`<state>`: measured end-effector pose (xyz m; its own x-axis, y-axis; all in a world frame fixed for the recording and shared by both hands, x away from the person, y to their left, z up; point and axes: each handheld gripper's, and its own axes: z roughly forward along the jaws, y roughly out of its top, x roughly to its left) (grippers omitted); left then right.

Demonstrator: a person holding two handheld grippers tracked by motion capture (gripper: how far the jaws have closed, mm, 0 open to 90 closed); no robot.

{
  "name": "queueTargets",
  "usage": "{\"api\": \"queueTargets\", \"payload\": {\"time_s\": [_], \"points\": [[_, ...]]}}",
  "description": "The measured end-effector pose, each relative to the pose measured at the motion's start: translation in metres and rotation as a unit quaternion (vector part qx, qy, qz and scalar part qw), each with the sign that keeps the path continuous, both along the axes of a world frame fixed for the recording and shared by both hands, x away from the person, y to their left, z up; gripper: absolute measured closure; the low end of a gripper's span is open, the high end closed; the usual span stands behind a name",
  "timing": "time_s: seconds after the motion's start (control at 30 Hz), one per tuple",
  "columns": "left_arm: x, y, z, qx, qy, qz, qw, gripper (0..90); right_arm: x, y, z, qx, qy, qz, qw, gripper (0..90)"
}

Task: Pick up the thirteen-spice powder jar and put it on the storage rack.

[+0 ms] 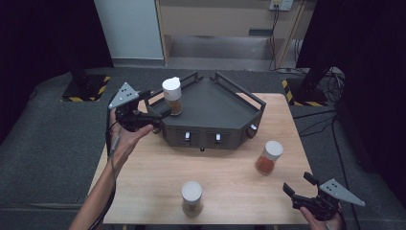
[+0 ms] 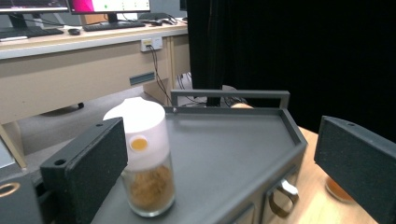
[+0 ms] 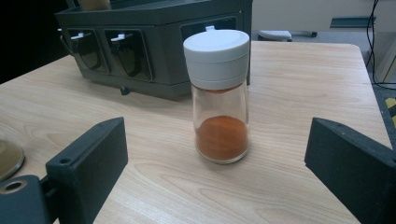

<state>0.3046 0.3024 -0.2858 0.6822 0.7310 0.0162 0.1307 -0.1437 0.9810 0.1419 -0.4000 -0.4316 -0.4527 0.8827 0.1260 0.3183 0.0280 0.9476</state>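
No readable writing or labels on any jar. Left tongs apart at 10 o'clock, empty, jaws just beside the brown jar standing upright on the grey rack; the left gripper view adds a yellow dot on its white lid. Right tongs apart at 5 o'clock on the tabletop, well short of the orange jar; the high view adds a third jar at 6 o'clock.
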Motion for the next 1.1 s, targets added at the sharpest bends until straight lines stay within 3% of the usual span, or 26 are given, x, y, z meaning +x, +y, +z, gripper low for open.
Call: {"api": "queueTargets", "payload": {"time_s": [0.2,0.27,0.63,0.9,1.1], "points": [[-0.018,0.013,-0.015,-0.012,-0.005,-0.011,0.9999,1.9,0.000,0.000,0.000,-0.001,0.000,0.001,1.0000,5.7],[-0.031,0.021,-0.025,-0.016,-0.007,-0.008,0.9998,1.9,0.000,0.000,0.000,-0.001,-0.001,0.001,1.0000,5.7],[-0.058,0.042,-0.054,-0.011,-0.008,-0.010,0.9999,2.4,0.000,0.000,0.001,-0.002,0.000,0.002,1.0000,5.7],[-0.074,0.052,-0.077,-0.006,0.000,-0.021,0.9998,2.7,0.000,0.000,0.001,-0.002,0.000,0.001,1.0000,5.7],[-0.085,0.063,-0.097,-0.009,0.022,-0.011,0.9997,2.7,0.000,0.000,0.001,-0.003,0.000,0.003,1.0000,5.7]]}}
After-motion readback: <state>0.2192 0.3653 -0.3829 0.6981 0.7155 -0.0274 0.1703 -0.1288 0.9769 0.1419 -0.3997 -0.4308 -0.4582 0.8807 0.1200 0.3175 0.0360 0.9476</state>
